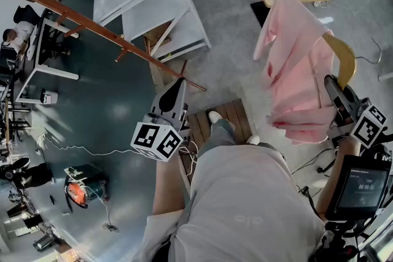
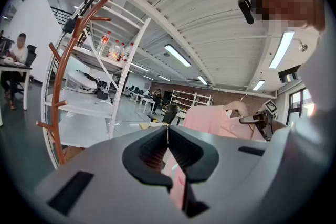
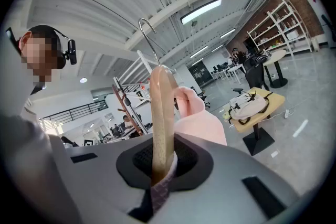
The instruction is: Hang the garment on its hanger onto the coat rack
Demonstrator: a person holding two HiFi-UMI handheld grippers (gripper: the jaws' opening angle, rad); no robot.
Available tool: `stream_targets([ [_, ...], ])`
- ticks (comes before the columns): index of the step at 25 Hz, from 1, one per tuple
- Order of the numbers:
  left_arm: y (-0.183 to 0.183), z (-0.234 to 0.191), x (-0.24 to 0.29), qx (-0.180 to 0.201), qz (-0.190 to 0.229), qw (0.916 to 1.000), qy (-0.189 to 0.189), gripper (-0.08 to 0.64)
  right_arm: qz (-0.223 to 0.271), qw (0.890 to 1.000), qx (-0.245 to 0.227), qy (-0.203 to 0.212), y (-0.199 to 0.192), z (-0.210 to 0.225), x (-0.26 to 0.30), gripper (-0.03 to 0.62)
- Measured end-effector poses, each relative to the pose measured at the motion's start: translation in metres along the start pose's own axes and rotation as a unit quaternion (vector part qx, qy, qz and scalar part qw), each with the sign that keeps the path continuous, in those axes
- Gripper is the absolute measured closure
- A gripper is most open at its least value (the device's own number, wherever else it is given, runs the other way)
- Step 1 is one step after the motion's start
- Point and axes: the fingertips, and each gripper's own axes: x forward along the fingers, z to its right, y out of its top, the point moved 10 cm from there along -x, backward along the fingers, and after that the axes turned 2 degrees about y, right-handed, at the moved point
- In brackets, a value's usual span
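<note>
Pointing upward, right gripper (image 3: pixel 160 165) clamped on hanger (image 3: pixel 160 113); left gripper (image 2: pixel 167 136) closed.
</note>
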Motion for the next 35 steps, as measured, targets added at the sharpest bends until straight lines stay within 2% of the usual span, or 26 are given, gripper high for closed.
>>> stream_targets([
  [7,0.039,-0.088,0.019,0.002,0.006,0.9999,-0.012,0.552,-0.006,1.0,-0.004,0.0,0.019,-0.018,0.088,0.583],
  [10,0.056,-0.127,0.019,0.01,0.009,0.9999,0.005,0.552,-0.009,1.0,-0.015,0.019,0.031,-0.025,0.132,0.583],
  [14,0.069,-0.16,0.01,0.016,0.015,0.9989,0.041,0.552,-0.018,0.997,-0.042,0.067,0.047,-0.032,0.187,0.583],
  [24,0.078,-0.184,-0.018,0.006,0.04,0.9901,0.135,0.552,-0.042,0.983,-0.079,0.159,0.091,-0.043,0.292,0.583],
  [35,0.076,-0.192,-0.035,-0.004,0.069,0.9775,0.199,0.552,-0.088,0.959,-0.163,0.216,0.132,-0.084,0.384,0.583],
])
